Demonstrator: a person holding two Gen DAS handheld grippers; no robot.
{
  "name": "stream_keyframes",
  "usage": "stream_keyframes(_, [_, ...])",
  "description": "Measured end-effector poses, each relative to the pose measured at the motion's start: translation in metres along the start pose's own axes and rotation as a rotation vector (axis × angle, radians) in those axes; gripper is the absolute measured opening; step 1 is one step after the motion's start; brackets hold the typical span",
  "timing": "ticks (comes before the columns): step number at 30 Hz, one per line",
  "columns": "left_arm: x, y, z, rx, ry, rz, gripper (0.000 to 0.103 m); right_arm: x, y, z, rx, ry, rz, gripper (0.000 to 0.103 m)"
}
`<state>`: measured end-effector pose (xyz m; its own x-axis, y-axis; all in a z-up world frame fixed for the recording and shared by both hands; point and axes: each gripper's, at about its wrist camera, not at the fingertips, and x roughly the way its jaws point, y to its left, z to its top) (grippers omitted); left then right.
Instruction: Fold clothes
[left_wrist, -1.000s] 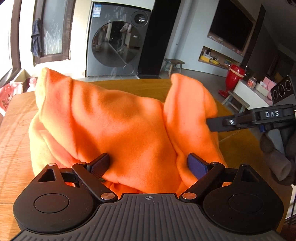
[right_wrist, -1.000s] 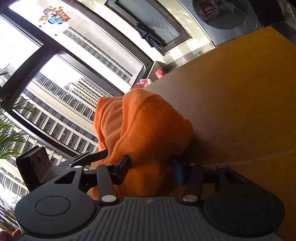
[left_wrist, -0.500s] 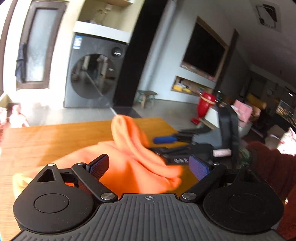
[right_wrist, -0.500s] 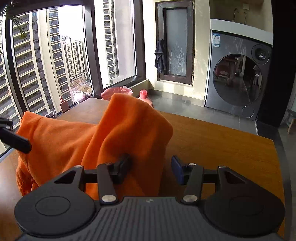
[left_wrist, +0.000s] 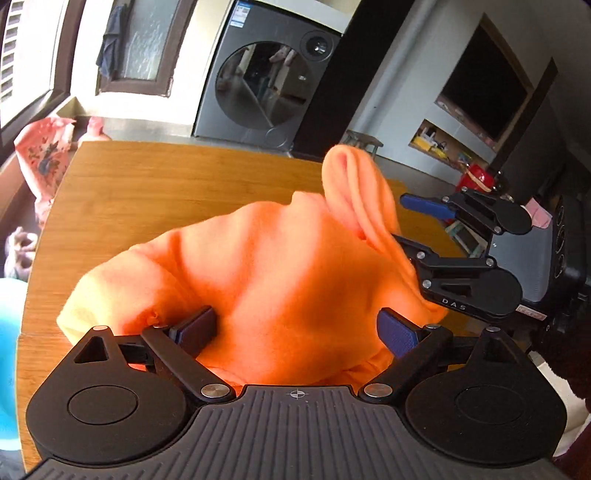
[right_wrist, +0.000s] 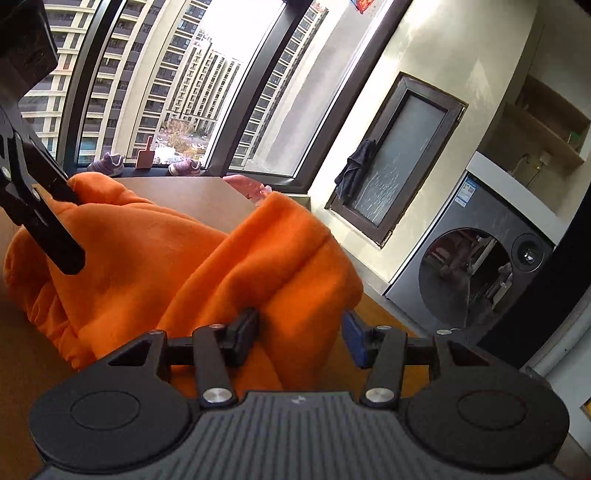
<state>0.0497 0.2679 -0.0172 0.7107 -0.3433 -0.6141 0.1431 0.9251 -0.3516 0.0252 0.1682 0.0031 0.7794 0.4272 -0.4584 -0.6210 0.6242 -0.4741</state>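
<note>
An orange fleece garment (left_wrist: 280, 273) lies bunched on the wooden table (left_wrist: 155, 184). My left gripper (left_wrist: 295, 328) is open, its jaws wide apart with a thick mound of the cloth between them. My right gripper (right_wrist: 303, 332) is open too, with a raised fold of the garment (right_wrist: 288, 258) between its jaws. In the left wrist view the right gripper (left_wrist: 417, 225) reaches in from the right, jaws apart around an upright flap of cloth. In the right wrist view the left gripper (right_wrist: 44, 218) shows at the left edge against the cloth.
A washing machine (left_wrist: 266, 81) stands beyond the table's far edge, with a window on the left. A pink patterned bag (left_wrist: 44, 155) sits off the table's left side. A blue object (left_wrist: 7, 354) is at the near left. A red item (left_wrist: 476, 181) stands at the right.
Both grippers swung around the garment, and the views turned sharply. The cloth sank from a tall double hump into a lower mound with one upright flap at the right gripper.
</note>
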Motion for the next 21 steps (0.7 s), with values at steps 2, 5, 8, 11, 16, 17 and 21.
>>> stream_keyframes(2, [-0.02, -0.008, 0.011, 0.03, -0.065, 0.005, 0.096, -0.001, 0.005, 0.002, -0.029, 0.002, -0.004, 0.05])
stream_keyframes(5, [-0.038, -0.025, 0.033, 0.049, -0.163, -0.021, 0.097, 0.0, 0.019, 0.004, -0.119, -0.007, -0.023, 0.045])
stream_keyframes(8, [-0.017, -0.044, 0.05, 0.048, -0.172, -0.035, 0.098, 0.003, 0.039, 0.006, -0.242, -0.025, -0.061, 0.04])
stream_keyframes(11, [0.03, -0.057, 0.058, 0.028, -0.122, 0.013, 0.097, 0.004, 0.05, 0.008, -0.299, -0.03, -0.083, 0.037])
stream_keyframes(16, [0.084, -0.05, 0.058, 0.02, -0.034, 0.115, 0.091, -0.009, 0.031, 0.007, -0.195, -0.024, -0.036, 0.039])
stream_keyframes(17, [0.091, -0.046, 0.056, 0.016, -0.017, 0.124, 0.092, -0.013, 0.018, 0.007, -0.117, -0.018, -0.002, 0.047])
stream_keyframes(21, [0.092, -0.025, 0.049, -0.036, 0.001, 0.088, 0.092, -0.025, -0.057, -0.016, 0.424, 0.016, 0.2, 0.081])
